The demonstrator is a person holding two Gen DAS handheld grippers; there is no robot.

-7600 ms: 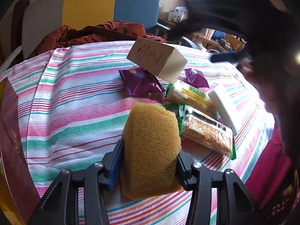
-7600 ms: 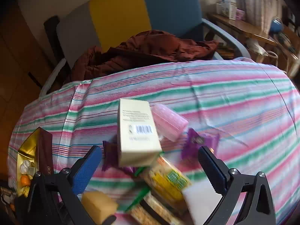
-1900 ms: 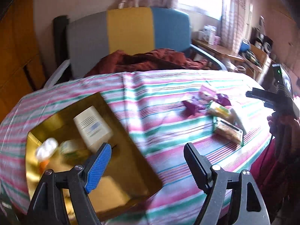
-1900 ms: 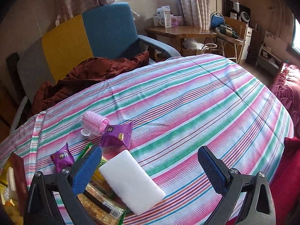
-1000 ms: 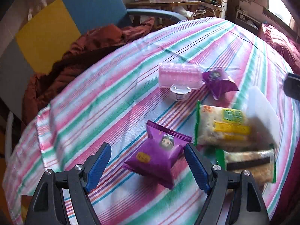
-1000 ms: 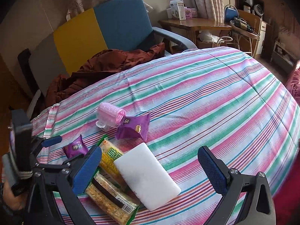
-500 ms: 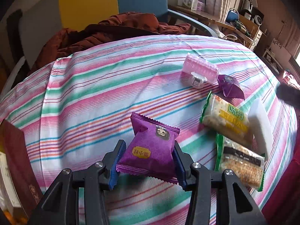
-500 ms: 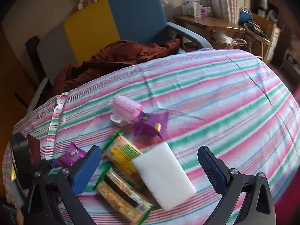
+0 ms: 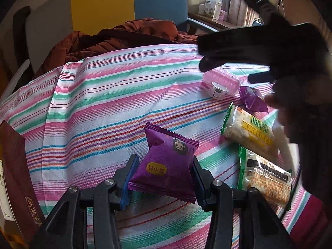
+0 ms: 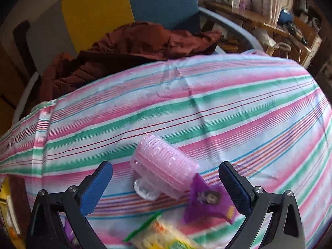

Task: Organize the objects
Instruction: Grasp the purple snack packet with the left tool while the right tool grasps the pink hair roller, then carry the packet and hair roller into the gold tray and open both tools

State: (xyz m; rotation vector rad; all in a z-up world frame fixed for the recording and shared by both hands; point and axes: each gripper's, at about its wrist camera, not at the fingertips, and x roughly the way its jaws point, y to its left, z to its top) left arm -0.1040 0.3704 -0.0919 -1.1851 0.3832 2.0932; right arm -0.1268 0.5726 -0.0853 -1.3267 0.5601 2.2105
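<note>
Left claw (image 9: 164,178) pinches a purple packet (image 9: 166,166) between its two blue pads, holding it just above the striped tabletop (image 9: 108,108). Right claw (image 10: 166,180) is spread wide and holds nothing; a pink roller (image 10: 164,166) lies on the cloth between its fingers, touching a second purple packet (image 10: 209,201).

Only the left view shows two cracker packs (image 9: 249,132) lying side by side, a white block (image 9: 284,145) partly hidden behind them, and a maroon box (image 9: 18,182) cut off at the left edge. The right claw appears there too, as a dark blur over the roller. In the right view, one cracker pack (image 10: 164,236) is blurred at the bottom edge. A brown jacket (image 10: 128,49) lies on the chair (image 10: 159,2) beyond.
</note>
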